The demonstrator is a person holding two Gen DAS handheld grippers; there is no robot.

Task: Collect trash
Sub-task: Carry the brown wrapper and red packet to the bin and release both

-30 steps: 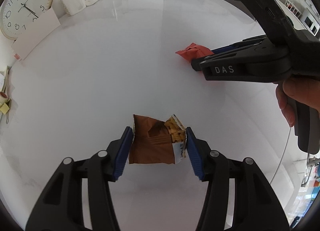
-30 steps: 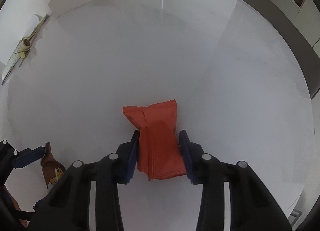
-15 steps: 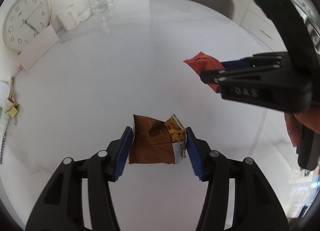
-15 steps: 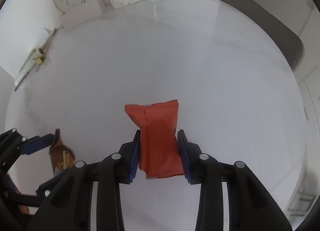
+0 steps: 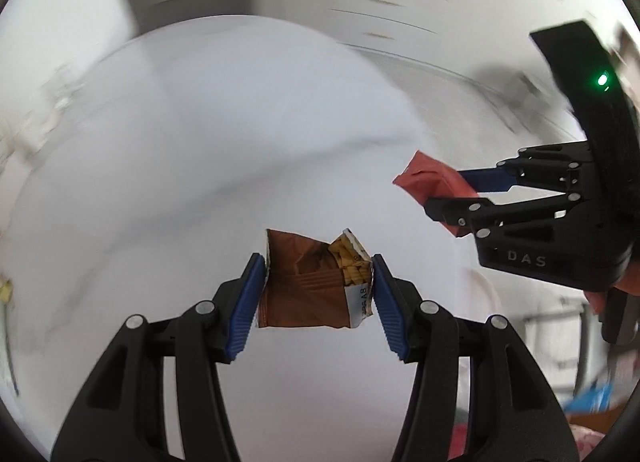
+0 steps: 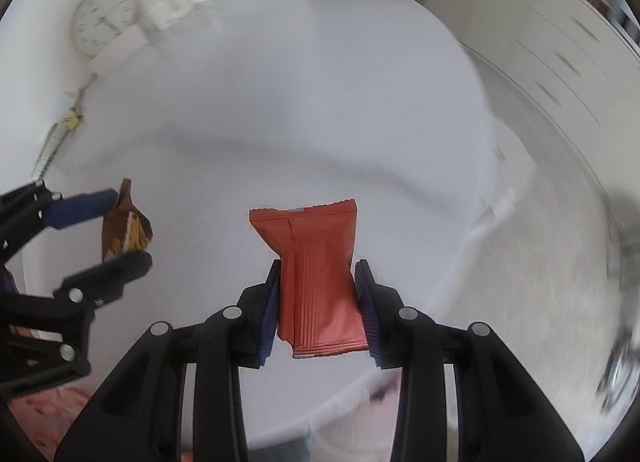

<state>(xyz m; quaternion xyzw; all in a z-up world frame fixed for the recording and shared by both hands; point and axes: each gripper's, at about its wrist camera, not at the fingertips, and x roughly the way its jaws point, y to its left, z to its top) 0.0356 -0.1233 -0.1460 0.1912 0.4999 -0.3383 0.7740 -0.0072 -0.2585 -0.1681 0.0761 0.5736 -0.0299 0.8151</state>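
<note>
The left gripper (image 5: 318, 290) clamps a torn brown wrapper (image 5: 304, 294) between its blue pads; the right gripper (image 6: 318, 302) pinches a red packet (image 6: 316, 278). Both hang above the white table (image 6: 280, 122). A clock (image 6: 105, 18) stands beyond.

Round white table (image 6: 320, 122), wall clock (image 6: 105, 19), white drawers (image 5: 400, 2) behind.

Torn wrapper (image 5: 308, 290) sits between the left tongs (image 5: 318, 298), above the tabletop (image 5: 200, 142); sealed packet (image 6: 320, 282) between the right tongs (image 6: 318, 310), off to its right.
</note>
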